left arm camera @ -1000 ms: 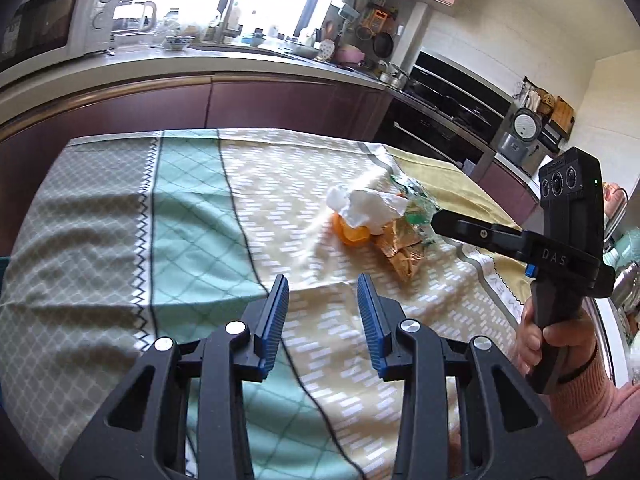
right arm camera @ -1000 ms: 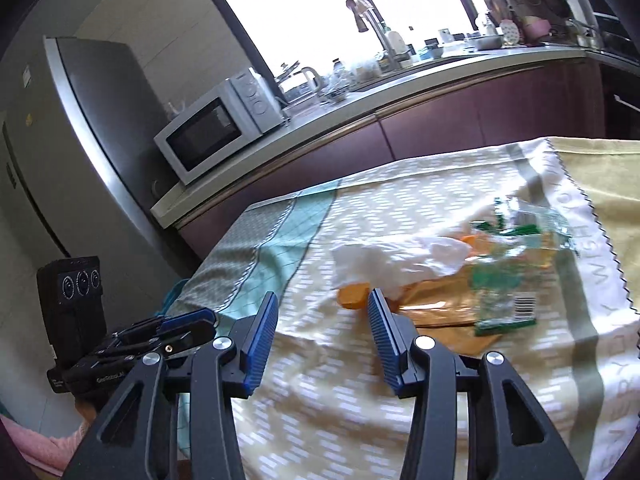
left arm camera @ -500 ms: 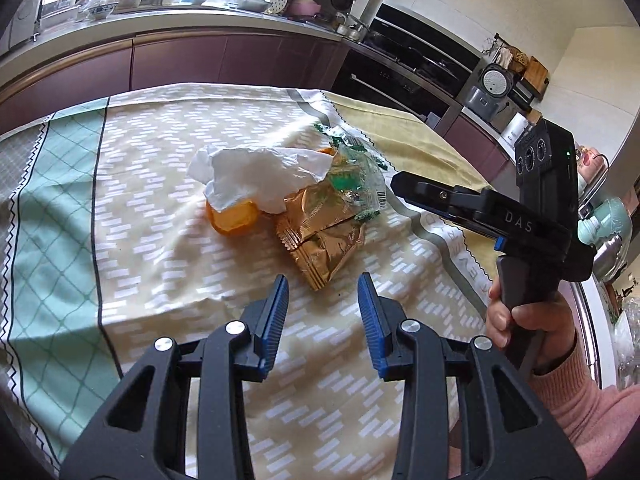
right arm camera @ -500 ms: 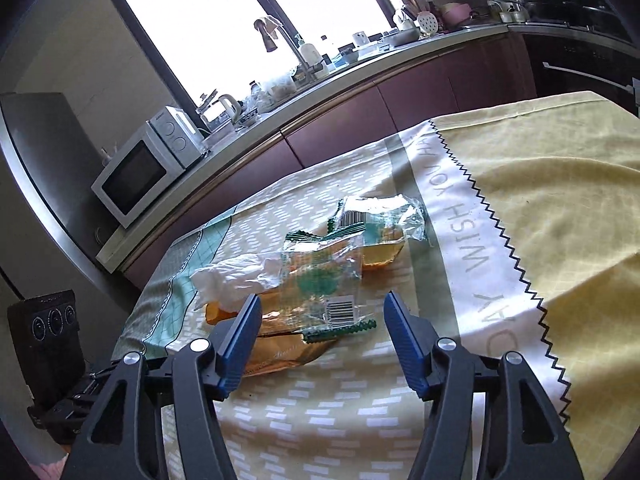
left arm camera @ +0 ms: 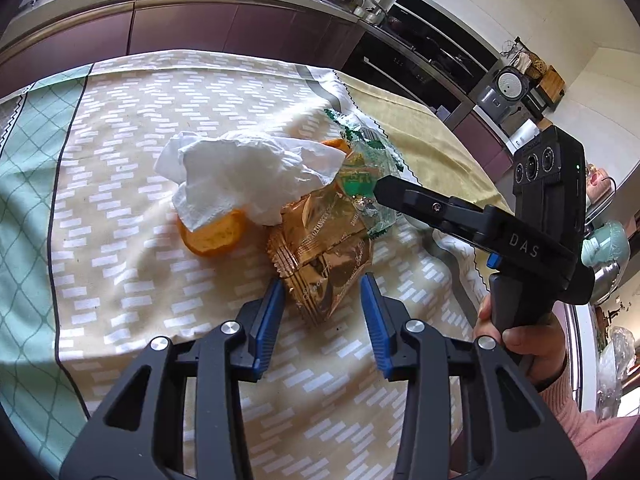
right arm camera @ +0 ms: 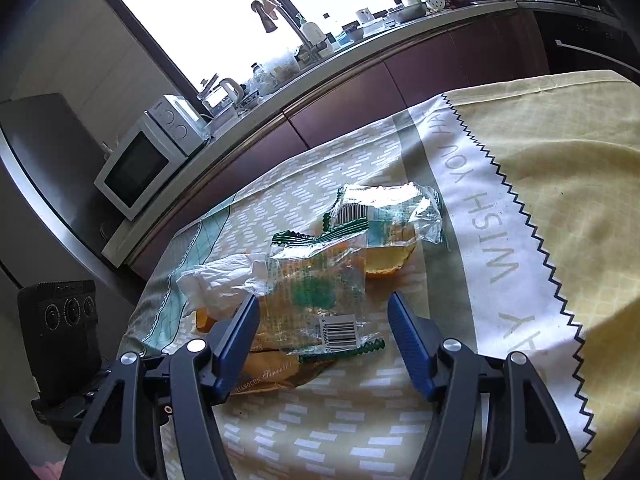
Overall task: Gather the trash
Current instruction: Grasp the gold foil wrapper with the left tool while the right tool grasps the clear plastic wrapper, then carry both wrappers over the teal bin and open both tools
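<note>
While both grippers have been brought in over the pile since a second ago, nothing is yet gripped | left gripper (left arm camera: 322, 294) spread, straddling gold foil snack wrapper (left arm camera: 324, 256) | right gripper (right arm camera: 324, 314) spread over clear green-printed plastic wrapper (right arm camera: 320, 288) | on patterned tablecloth (left arm camera: 120, 128) are counted: two clear wrappers, one gold wrapper, one crumpled white paper tissue (left arm camera: 244, 176), two orange peel pieces (left arm camera: 212, 234).

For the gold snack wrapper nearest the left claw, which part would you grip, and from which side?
Grip the crimped near end of the gold wrapper, coming from the near table edge. That end points at the open left claw, lies flat on the tablecloth and is bare. Its far end is tucked under the white tissue and the clear green-printed wrapper, so pulling there would likely drag the pile.
</note>
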Demonstrator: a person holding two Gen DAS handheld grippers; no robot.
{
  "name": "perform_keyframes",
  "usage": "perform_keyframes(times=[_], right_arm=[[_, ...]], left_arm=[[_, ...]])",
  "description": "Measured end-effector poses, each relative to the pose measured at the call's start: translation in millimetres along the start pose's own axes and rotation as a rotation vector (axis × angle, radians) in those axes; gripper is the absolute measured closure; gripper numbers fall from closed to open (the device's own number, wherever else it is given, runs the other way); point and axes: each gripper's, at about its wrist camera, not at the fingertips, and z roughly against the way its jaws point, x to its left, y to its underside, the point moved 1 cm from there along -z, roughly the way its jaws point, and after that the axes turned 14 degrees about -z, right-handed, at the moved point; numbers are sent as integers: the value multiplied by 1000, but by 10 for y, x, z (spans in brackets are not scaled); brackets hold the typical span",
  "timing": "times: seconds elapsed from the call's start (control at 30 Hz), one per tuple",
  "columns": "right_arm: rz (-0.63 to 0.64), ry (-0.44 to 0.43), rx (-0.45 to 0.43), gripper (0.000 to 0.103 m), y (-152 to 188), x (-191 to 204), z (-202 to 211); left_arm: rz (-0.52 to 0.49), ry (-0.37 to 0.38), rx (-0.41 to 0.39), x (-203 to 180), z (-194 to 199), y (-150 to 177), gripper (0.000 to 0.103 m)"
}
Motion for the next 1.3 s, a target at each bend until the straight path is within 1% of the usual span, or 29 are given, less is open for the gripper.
perform_keyframes(times=[0.03, 0.07, 0.1, 0.17, 0.23, 0.33, 0.6, 0.77, 1.03, 1.2, 1.3], right_arm=[[-5, -5, 6, 48, -3, -6, -3], [-10, -8, 7, 51, 0, -15, 0], [-13, -12, 8, 55, 4, -22, 7], [-15, -16, 9, 62, 10, -32, 23], [-14, -23, 6, 65, 24, -39, 52], [-12, -32, -8, 66, 62, -37, 123], [-10, -51, -36, 67, 144, -21, 337], [10, -69, -49, 67, 178, 81, 436], [80, -111, -43, 67, 270, 409, 446], [128, -147, -16, 67, 365, 661, 384], [157, -172, 6, 67, 445, 833, 317]], left_arm=[[6, 3, 5, 7, -19, -3, 72], [11, 8, 5, 12, -33, -6, 75], [12, 13, 5, 17, -42, 0, 80], [14, 15, 0, 21, -32, 5, 80], [7, 18, -8, 18, -11, 15, 86], [-8, 30, -19, -29, 32, 31, 91], [-56, 25, -51, -122, 227, 107, 94], [-81, 21, -85, -160, 443, 185, 99], [-112, 4, -143, -174, 852, 377, 100], [-91, 13, -188, -114, 1170, 517, 100], [-76, -3, -213, -75, 1343, 606, 100]])
